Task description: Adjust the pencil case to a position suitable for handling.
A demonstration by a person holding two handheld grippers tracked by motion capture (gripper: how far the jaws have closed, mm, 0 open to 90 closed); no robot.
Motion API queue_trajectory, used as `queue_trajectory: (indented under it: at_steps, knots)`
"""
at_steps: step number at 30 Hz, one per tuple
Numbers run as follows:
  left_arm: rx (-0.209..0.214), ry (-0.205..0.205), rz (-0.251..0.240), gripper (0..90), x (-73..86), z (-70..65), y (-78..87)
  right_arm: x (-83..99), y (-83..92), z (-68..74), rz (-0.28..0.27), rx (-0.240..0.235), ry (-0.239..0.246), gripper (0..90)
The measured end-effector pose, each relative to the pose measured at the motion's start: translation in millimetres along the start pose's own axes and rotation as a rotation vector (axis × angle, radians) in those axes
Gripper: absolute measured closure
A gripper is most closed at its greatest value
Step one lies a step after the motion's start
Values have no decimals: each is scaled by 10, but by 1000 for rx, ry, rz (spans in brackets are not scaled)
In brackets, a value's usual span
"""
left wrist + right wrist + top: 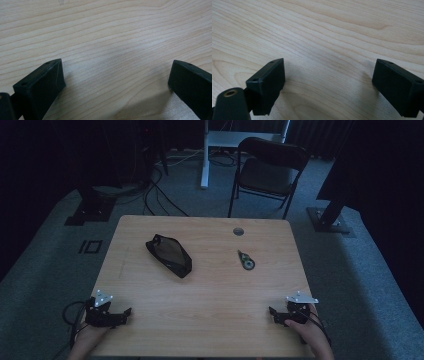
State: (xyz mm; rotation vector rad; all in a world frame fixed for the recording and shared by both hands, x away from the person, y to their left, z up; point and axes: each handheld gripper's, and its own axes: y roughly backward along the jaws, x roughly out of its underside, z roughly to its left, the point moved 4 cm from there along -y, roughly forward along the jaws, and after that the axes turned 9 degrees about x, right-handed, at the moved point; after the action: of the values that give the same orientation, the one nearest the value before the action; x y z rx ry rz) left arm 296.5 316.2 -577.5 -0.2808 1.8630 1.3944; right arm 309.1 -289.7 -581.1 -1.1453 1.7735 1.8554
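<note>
A black mesh pouch (169,255) lies on the wooden table (210,290), left of centre. A small green and white tape dispenser (246,260) lies to its right. My left gripper (124,314) rests at the table's near left corner, held by a hand. Its jaws stand wide apart over bare wood (115,75), nothing between them. My right gripper (273,314) rests at the near right corner in the other hand. It too is open, with only wood grain (329,72) between its jaws. Both grippers are far from the pouch and the dispenser.
A round grommet hole (238,231) sits near the table's far edge. Beyond the table stand a black folding chair (270,170), a white desk leg (204,155) and cables on grey carpet. Dark stands flank the table at both sides.
</note>
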Motion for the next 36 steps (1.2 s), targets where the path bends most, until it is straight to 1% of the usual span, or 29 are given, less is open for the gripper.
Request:
queue_trajectory:
  at_steps: [11,13,14,16,17,21,26,28,30,33,35,36]
  knots:
    - [-3,3,-1,7,0,4,1,-3,3,14,-2,-3,7,112]
    - [-4,4,-1,7,0,4,1,-11,-1,21,-7,8,9,112]
    - [-3,4,-1,8,0,4,0,-16,-3,26,-11,13,18,112]
    - [-4,4,-1,8,0,4,1,-24,-5,37,-15,15,18,112]
    - [-3,3,-1,7,0,4,0,-41,-8,59,-18,7,21,112]
    - [-3,3,-1,7,0,4,1,-95,-12,89,-29,5,14,113]
    - [-3,3,-1,7,0,4,1,-145,-23,137,-33,-4,25,113]
    - [-3,3,-1,8,0,4,1,-152,-24,143,-33,-5,20,114]
    - [-3,4,-1,7,0,4,1,-185,-33,167,-39,-6,14,134]
    - [-3,3,-1,7,0,4,1,-217,-41,203,-42,-7,19,134]
    - [-4,4,-1,7,0,4,1,-254,-45,248,-51,-28,21,134]
    - [-3,3,-1,7,0,4,1,-254,-45,248,-51,-28,21,134]
